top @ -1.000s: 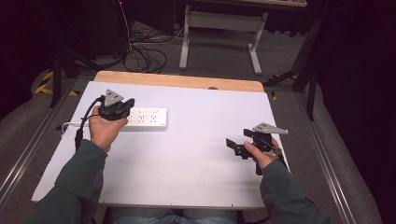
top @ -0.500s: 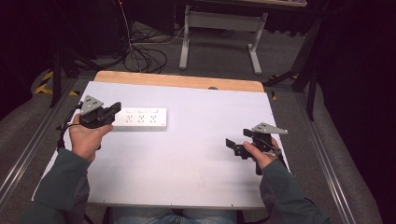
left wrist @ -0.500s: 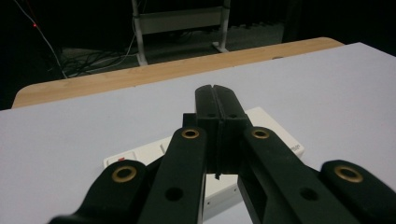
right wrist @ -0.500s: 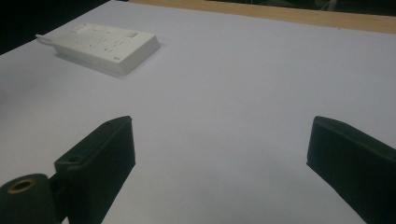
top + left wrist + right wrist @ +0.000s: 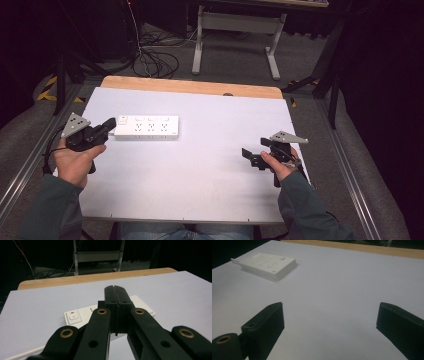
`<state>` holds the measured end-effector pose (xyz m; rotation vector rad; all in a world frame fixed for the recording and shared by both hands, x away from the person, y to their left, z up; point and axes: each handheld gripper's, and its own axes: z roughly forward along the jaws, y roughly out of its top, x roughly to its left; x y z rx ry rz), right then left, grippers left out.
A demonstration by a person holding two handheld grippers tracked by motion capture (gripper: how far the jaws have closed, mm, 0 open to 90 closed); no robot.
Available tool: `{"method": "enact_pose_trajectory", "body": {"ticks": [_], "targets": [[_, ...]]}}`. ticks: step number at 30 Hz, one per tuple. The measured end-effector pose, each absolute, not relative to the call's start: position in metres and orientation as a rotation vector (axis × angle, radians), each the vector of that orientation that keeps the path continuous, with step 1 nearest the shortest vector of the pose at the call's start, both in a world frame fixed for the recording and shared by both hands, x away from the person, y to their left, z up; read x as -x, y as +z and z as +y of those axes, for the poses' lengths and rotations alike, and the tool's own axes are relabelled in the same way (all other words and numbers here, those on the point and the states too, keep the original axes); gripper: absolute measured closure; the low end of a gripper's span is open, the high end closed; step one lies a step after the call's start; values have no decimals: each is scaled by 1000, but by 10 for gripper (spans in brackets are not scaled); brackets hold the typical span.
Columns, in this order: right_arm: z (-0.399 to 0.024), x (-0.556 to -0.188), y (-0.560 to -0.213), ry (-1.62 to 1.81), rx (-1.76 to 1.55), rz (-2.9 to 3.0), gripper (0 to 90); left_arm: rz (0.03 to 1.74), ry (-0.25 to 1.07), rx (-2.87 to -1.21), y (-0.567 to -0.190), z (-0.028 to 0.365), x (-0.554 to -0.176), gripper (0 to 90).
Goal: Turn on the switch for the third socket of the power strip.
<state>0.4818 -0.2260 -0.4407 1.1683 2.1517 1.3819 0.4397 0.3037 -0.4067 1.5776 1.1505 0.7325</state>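
My left gripper points at the white power strip, jaws pressed together; my right gripper hovers low, jaws spread wide.

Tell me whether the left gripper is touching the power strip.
Cannot tell. In the high view the left gripper reaches the power strip's end, and in its own view its shut jaws hide any gap.
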Motion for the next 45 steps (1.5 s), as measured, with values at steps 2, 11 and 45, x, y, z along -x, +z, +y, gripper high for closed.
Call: {"method": "enact_pose_trajectory", "body": {"ticks": [2,11,45], "targets": [[-226,-482,-441,1382,-1169,2150,82,1158,737,-1563,-406,305,-437,898],[-226,-482,-441,1377,-1177,2148,82,1170,759,-1527,-407,316,-429,896],[-227,-481,-440,1382,-1175,2145,82,1246,895,-1428,-409,332,-392,389]]}}
